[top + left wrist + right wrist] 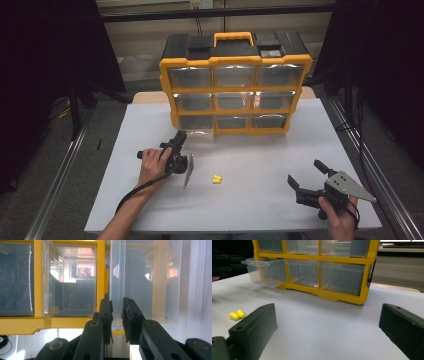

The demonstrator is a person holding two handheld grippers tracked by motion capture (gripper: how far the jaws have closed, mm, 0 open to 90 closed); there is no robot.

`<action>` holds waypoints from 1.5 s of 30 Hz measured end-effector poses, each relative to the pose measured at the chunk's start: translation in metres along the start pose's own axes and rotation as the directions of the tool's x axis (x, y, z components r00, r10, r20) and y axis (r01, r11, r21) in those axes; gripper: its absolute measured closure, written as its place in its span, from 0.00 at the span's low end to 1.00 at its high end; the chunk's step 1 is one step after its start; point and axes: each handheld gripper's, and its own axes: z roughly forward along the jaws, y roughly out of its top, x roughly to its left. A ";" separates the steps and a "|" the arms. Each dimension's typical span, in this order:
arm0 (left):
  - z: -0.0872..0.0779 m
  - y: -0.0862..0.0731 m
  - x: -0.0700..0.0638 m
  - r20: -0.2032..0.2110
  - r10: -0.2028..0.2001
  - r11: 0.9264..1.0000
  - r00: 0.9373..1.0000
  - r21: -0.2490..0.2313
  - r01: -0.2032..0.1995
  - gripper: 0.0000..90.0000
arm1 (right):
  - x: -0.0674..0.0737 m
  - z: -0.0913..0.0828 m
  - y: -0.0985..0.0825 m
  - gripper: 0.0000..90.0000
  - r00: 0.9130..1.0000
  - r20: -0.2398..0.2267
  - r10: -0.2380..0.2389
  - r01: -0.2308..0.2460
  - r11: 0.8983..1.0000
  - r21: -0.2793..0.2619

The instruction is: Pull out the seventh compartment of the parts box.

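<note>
Right now I'm pulling the bottom-left drawer out of the organiser with my left hand-held gripper. Its jaws are nearly pressed together, pinching the drawer's clear front lip, and the drawer is sitting straight ahead of them, already partly drawn out of its slot. I'm judging the grip to be thin, so I'm keeping the pull level and in line with the slot; any twist could jam the drawer or let the lip slip free. I'm also watching that the organiser isn't creeping forward on the desk as I draw. My right hand-held gripper is resting well off to the side, jaws spread wide and holding nothing. The two yellow earplugs are lying on the desk between the two tools, nearer the left one and just behind its tips. I'm pulling only far enough that the drawer's open top clears the frame for a drop.
</note>
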 end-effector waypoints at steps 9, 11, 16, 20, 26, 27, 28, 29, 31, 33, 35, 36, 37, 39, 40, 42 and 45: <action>-0.007 0.001 -0.001 0.011 -0.003 1.000 1.000 -0.005 0.004 0.88 | 0.000 0.000 0.000 0.01 1.000 -0.001 -0.002 0.002 1.000 0.001; -0.010 0.002 0.000 0.011 0.004 1.000 1.000 -0.006 -0.004 0.88 | 0.000 0.000 0.000 0.01 1.000 -0.001 0.001 -0.001 1.000 0.002; -0.013 0.000 -0.002 0.008 -0.009 1.000 1.000 -0.016 0.009 0.87 | 0.000 0.000 0.000 0.01 1.000 -0.001 -0.001 0.001 1.000 0.001; -0.014 0.001 -0.002 0.008 -0.006 1.000 1.000 -0.015 0.006 0.87 | 0.001 0.000 0.000 0.01 1.000 -0.004 -0.003 0.003 1.000 0.001; -0.016 0.002 -0.002 0.009 0.000 1.000 1.000 -0.016 0.000 0.87 | 0.000 0.000 0.000 0.01 1.000 -0.005 -0.002 0.002 1.000 0.004; -0.016 0.002 -0.002 0.010 -0.001 1.000 1.000 -0.018 0.001 0.87 | 0.000 0.000 0.000 0.01 1.000 -0.005 -0.002 0.002 1.000 0.003; -0.016 0.002 -0.003 0.009 0.000 1.000 1.000 -0.018 0.000 0.87 | 0.001 0.000 0.000 0.01 1.000 -0.005 0.000 0.000 1.000 0.004; -0.016 0.002 -0.003 0.009 0.000 1.000 1.000 -0.018 0.000 0.87 | 0.001 0.000 0.000 0.01 1.000 -0.005 0.000 0.000 1.000 0.004; -0.017 0.002 -0.002 0.012 -0.001 1.000 1.000 -0.019 0.001 0.87 | 0.001 0.000 0.000 0.01 1.000 -0.005 -0.001 0.001 1.000 0.004; -0.018 0.002 -0.003 0.011 -0.001 1.000 1.000 -0.024 0.001 0.87 | 0.000 0.000 0.000 0.01 1.000 -0.004 -0.003 0.003 1.000 0.003; -0.020 0.003 -0.004 0.003 0.030 0.999 1.000 -0.028 -0.030 0.87 | 0.001 0.001 0.000 0.01 1.000 -0.002 -0.001 0.001 1.000 0.006; -0.020 0.003 -0.004 0.003 0.030 0.999 1.000 -0.028 -0.030 0.87 | 0.001 0.001 0.000 0.01 1.000 -0.002 -0.001 0.001 1.000 0.006; -0.020 0.003 -0.005 0.001 0.021 0.999 1.000 -0.029 -0.021 0.87 | 0.000 0.001 0.000 0.01 1.000 -0.002 0.000 0.000 1.000 0.009; -0.020 0.002 -0.004 0.008 0.011 0.999 1.000 -0.035 -0.011 0.87 | 0.000 0.001 0.000 0.01 1.000 -0.001 0.004 -0.004 1.000 0.010; -0.020 0.002 -0.004 0.010 0.008 0.999 1.000 -0.035 -0.008 0.87 | 0.000 0.001 0.000 0.01 1.000 -0.002 0.001 -0.001 1.000 0.008; -0.020 0.002 -0.005 0.005 0.015 0.999 1.000 -0.035 -0.015 0.87 | 0.000 0.001 0.000 0.01 1.000 -0.004 0.001 -0.001 1.000 0.011; -0.020 0.002 -0.005 0.007 0.014 0.999 1.000 -0.034 -0.014 0.87 | 0.000 0.001 -0.001 0.01 1.000 -0.001 0.001 -0.001 1.000 0.006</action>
